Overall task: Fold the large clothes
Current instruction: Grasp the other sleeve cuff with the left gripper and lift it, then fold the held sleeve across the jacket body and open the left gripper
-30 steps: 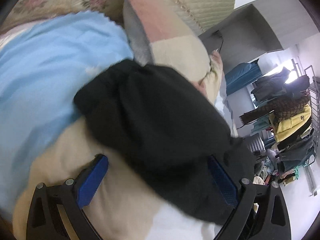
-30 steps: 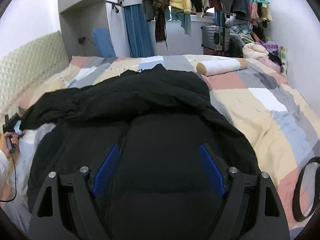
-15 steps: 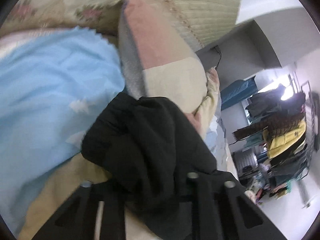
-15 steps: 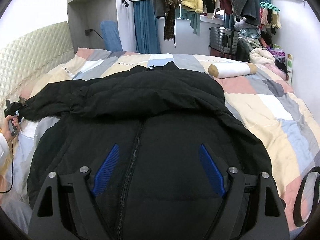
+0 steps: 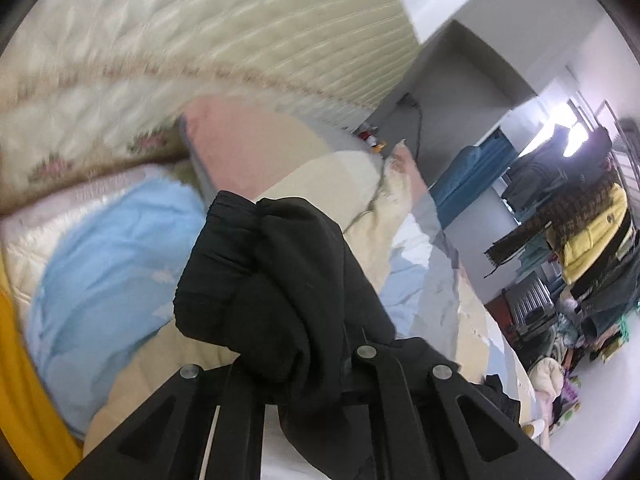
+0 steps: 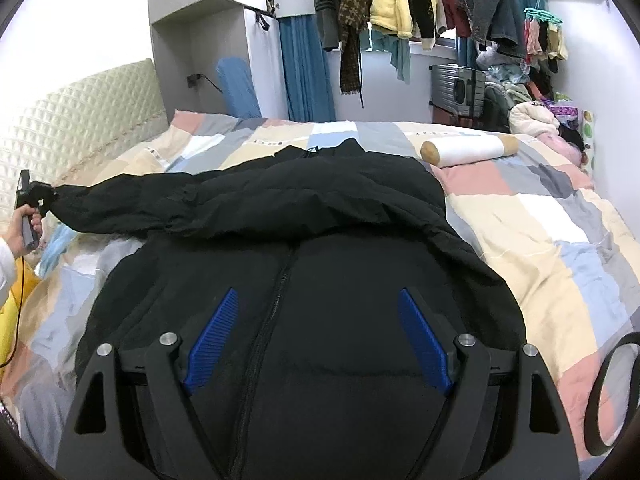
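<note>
A large black padded jacket [image 6: 320,264] lies front up on the patchwork bed [image 6: 540,232], zipper down its middle. My right gripper [image 6: 316,336] is open and empty, hovering over the jacket's lower front. My left gripper [image 5: 296,344] is shut on the jacket's sleeve cuff [image 5: 248,280], its pads hidden by the bunched cloth. In the right wrist view the left gripper [image 6: 36,196] holds that sleeve [image 6: 132,208] stretched out and lifted toward the headboard at the far left.
A quilted cream headboard [image 6: 80,120] runs along the left. A light blue pillow [image 5: 108,272] and a pink-and-cream pillow [image 5: 256,148] lie by it. A white bolster [image 6: 468,152] lies at the far side. A clothes rack [image 6: 420,4] and suitcase [image 6: 456,88] stand beyond.
My left gripper closed on the sleeve cuff and pulled it up and outward toward the headboard, stretching the sleeve. My right gripper stayed open and drew back a little over the jacket.
</note>
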Demonstrator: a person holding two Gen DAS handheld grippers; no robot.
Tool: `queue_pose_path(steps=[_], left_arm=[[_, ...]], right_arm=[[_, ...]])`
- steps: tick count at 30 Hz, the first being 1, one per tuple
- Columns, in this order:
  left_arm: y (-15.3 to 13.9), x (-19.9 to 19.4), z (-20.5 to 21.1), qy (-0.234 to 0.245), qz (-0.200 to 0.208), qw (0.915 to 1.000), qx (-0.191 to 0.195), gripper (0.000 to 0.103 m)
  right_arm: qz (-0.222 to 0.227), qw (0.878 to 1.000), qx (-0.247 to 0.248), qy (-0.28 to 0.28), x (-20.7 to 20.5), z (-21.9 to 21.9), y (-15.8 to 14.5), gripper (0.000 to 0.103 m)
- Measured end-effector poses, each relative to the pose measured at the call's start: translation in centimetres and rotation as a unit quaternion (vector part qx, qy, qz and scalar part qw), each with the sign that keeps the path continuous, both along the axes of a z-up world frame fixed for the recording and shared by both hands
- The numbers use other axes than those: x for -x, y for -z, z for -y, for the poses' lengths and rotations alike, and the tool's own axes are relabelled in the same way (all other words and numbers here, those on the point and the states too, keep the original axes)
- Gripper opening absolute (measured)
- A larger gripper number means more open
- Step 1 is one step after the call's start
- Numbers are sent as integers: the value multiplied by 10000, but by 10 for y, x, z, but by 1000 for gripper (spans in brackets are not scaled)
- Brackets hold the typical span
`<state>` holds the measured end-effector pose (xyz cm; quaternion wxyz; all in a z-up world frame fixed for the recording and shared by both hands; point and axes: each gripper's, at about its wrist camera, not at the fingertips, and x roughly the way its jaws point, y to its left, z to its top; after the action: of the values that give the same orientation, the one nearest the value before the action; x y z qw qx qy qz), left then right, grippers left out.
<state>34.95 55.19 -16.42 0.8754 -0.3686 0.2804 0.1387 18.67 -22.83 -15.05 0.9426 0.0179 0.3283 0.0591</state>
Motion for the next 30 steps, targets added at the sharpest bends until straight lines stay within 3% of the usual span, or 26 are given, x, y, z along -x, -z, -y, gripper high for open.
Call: queue_pose_path(steps=[5, 9, 12, 19, 24, 30], left_arm=[[-68, 10, 42, 394, 440, 9976, -355, 9], [-129, 14, 91, 740, 586, 9922, -811, 9], [-166, 17, 133, 1033, 736, 9861, -1075, 9], [-237, 21, 248, 1641, 958, 9682, -1628, 9], [-266, 17, 328, 1904, 937, 9581, -1923, 9], [-271, 4, 427, 2262, 896, 9445, -2205, 9]], right_arm=[[222, 9997, -14, -74, 12, 6, -7, 83], [414, 9987, -17, -293, 17, 8, -13, 92], [618, 9976, -16, -310, 19, 12, -18, 99], [843, 9948, -89, -571, 23, 22, -27, 102], [1000, 9924, 61, -709, 11, 33, -36, 102], [825, 9947, -51, -612, -2, 57, -36, 103]])
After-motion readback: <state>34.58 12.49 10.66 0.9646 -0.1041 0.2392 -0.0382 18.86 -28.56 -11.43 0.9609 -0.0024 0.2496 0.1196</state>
